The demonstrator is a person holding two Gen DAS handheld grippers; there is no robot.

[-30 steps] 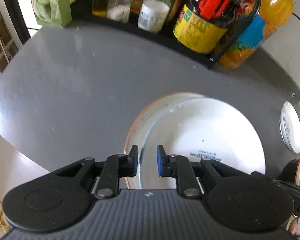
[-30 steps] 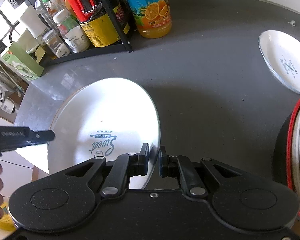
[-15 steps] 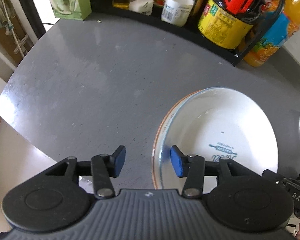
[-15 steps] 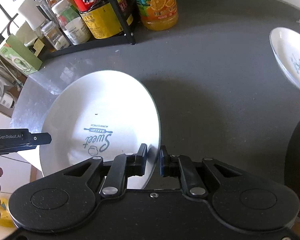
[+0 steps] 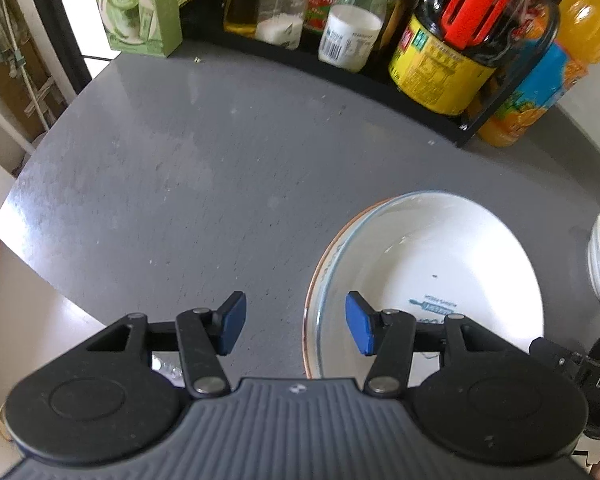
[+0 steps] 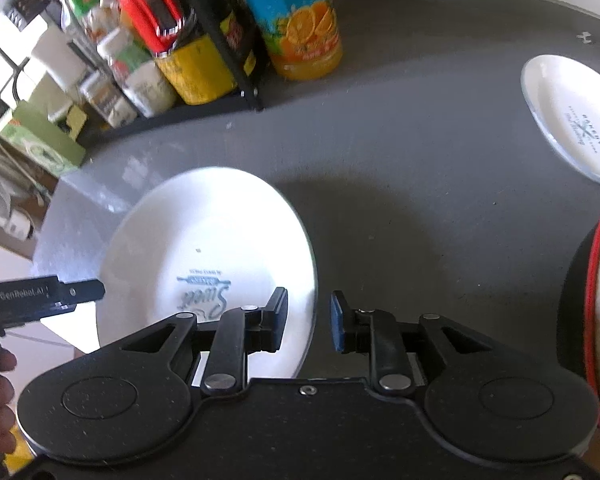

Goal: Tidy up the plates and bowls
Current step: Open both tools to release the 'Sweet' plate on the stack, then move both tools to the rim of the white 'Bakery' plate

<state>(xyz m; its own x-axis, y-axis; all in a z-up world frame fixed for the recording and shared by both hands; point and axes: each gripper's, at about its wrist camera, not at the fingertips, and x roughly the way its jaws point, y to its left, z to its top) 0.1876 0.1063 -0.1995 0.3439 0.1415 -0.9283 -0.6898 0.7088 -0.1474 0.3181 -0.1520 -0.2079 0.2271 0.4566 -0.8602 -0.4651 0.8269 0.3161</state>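
A large white plate (image 5: 432, 264) with blue "Sweet Bakery" lettering lies on the grey table (image 5: 180, 184); an orange-brown edge shows under its left rim. My left gripper (image 5: 294, 328) is open, and the plate's left rim runs between its blue pads without touching them. In the right wrist view the same plate (image 6: 204, 240) has its right rim between the pads of my right gripper (image 6: 309, 325), which is open with a small gap on each side. A smaller white plate (image 6: 576, 120) lies far right on the table.
A black rack (image 5: 420, 92) of bottles and jars lines the back, with an orange juice bottle (image 6: 300, 28) beside it and a green box (image 5: 140, 4) at the left. A black, red-rimmed container (image 6: 592, 320) stands at the right edge. The table edge (image 5: 32, 264) is close at left.
My left gripper opened wide and shifted left off the plate's rim. My right gripper, shut on the plate's right rim before, has opened and let it go.
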